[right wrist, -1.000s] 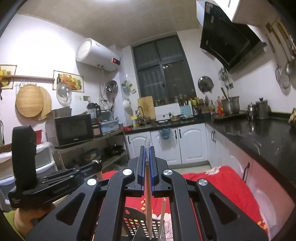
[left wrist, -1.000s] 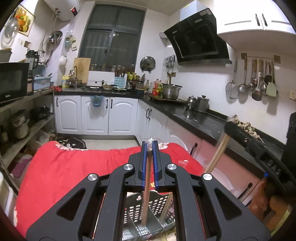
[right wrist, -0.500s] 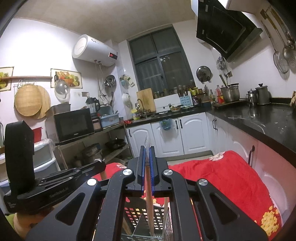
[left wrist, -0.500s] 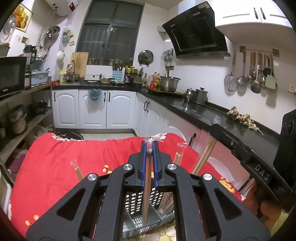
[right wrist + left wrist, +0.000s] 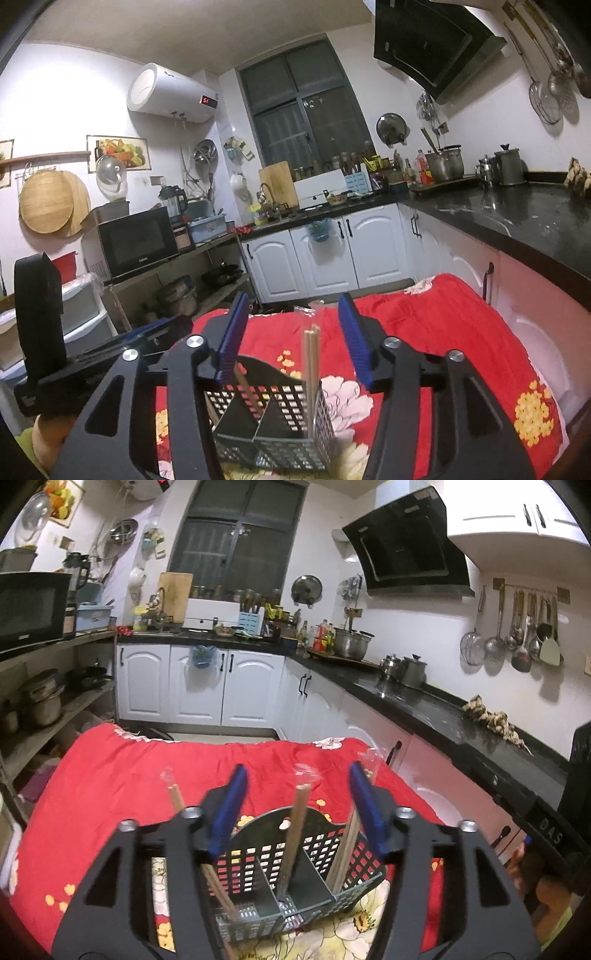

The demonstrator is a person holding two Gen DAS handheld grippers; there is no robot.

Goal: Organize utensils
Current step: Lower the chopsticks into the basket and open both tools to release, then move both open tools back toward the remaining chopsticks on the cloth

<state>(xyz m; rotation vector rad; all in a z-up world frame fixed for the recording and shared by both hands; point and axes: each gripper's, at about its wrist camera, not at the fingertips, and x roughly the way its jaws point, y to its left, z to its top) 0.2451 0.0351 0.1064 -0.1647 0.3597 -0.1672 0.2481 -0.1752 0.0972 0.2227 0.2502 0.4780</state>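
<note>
Wooden chopsticks (image 5: 297, 823) with clear wrapped tips stand in the dark perforated plastic utensil basket (image 5: 295, 853) at lower centre on the red flowered cloth (image 5: 110, 775), while the left gripper (image 5: 298, 805) and right gripper (image 5: 293, 334) have just been opening, blue pads apart around them without touching.

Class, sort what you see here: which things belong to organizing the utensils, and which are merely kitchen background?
Part of the job:
- utensil caddy
- wrapped chopsticks standing in its compartments
- left gripper, open
- right gripper, open

Just background:
- microwave
- hanging ladles
- steel pots
- red floral cloth
</note>
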